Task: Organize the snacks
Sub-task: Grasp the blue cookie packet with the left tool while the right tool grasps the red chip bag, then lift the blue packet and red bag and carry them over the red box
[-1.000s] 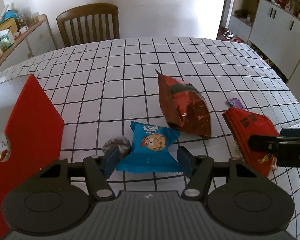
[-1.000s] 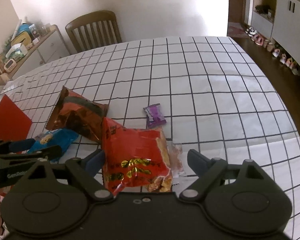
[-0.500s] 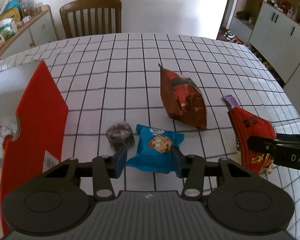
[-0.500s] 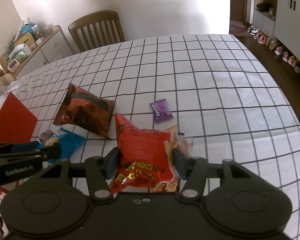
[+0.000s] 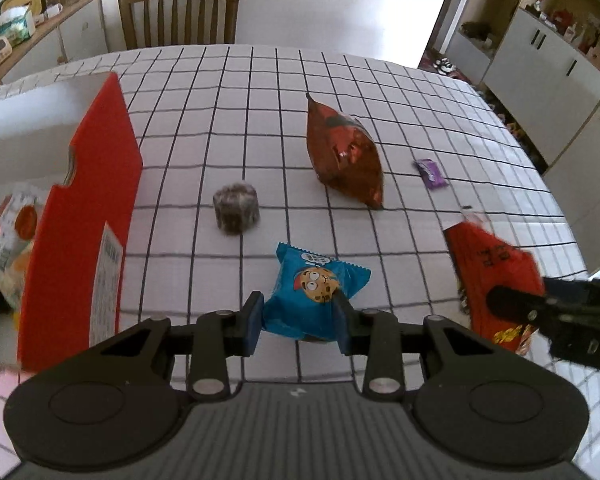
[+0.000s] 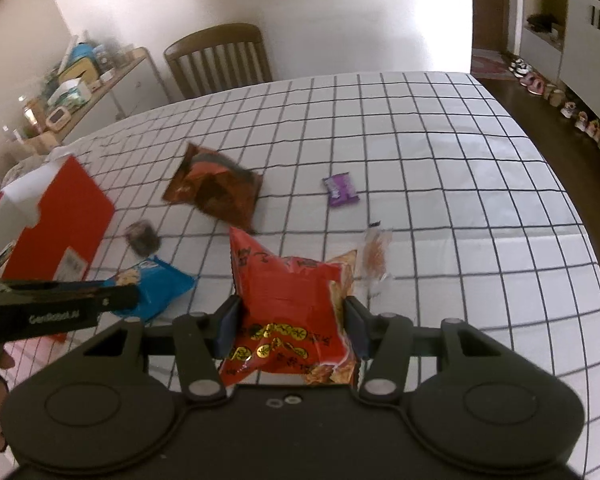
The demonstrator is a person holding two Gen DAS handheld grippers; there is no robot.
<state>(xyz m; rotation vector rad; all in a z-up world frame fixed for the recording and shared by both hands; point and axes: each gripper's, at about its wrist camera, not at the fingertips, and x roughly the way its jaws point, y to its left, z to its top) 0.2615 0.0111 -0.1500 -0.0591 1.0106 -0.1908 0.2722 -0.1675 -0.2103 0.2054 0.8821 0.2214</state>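
My left gripper (image 5: 300,320) is shut on a blue cookie packet (image 5: 314,292) and holds it above the checked tablecloth. My right gripper (image 6: 292,328) is shut on a red snack bag (image 6: 292,312), also lifted; the bag shows in the left wrist view (image 5: 496,276). The blue packet shows in the right wrist view (image 6: 152,286). On the table lie a dark red-brown chip bag (image 5: 344,156), a round dark cake in clear wrap (image 5: 236,208), a small purple packet (image 5: 430,174) and a clear wrapper (image 6: 374,258).
An open red and white box (image 5: 80,216) stands at the left with packets inside. A wooden chair (image 5: 180,12) is at the far table edge. A sideboard (image 5: 40,36) is far left, white cabinets (image 5: 552,68) far right.
Both grippers have closed on their packets and lifted them. The left one rose with the blue packet away from the round cake. The right one rose with the red bag.
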